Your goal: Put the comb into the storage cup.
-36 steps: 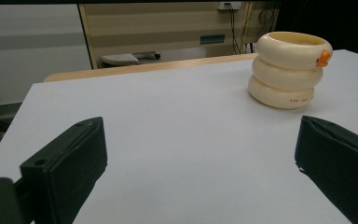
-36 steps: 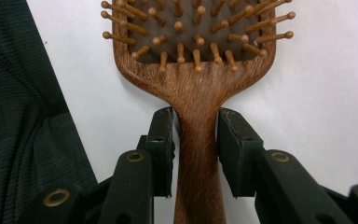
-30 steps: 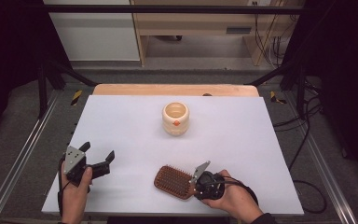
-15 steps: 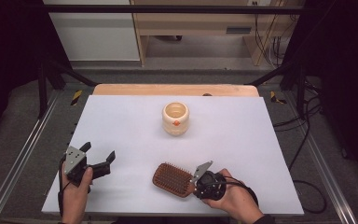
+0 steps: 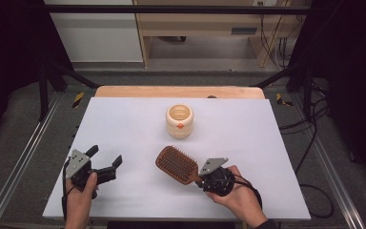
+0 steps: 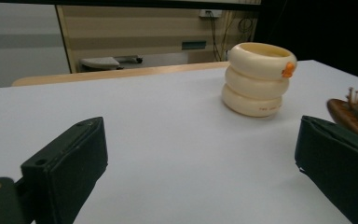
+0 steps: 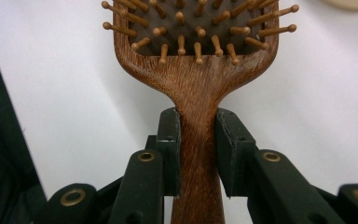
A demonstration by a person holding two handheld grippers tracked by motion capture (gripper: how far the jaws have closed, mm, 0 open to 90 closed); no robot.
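A brown wooden hairbrush [image 5: 176, 163] with peg bristles facing up lies near the table's front, its head pointing left and away. My right gripper [image 5: 200, 177] is shut on its handle; in the right gripper view the two black pads [image 7: 170, 149] press both sides of the hairbrush's [image 7: 191, 56] narrow neck. My left gripper [image 5: 106, 155] is held over the front left of the table, open, with nothing between its fingers. In the left gripper view my left gripper [image 6: 200, 163] faces a cream ringed cup [image 6: 258, 79], and the brush [image 6: 354, 112] edges in at the right.
The cream ringed cup [image 5: 179, 120] with a small orange mark stands upright in the middle of the white tabletop [image 5: 248, 129]. A wooden board edge [image 5: 178, 91] runs along the table's far side. Metal frame rails [image 5: 24, 157] flank the table.
The right gripper and the brush have shifted slightly away from the table's near edge. The left gripper has stayed put.
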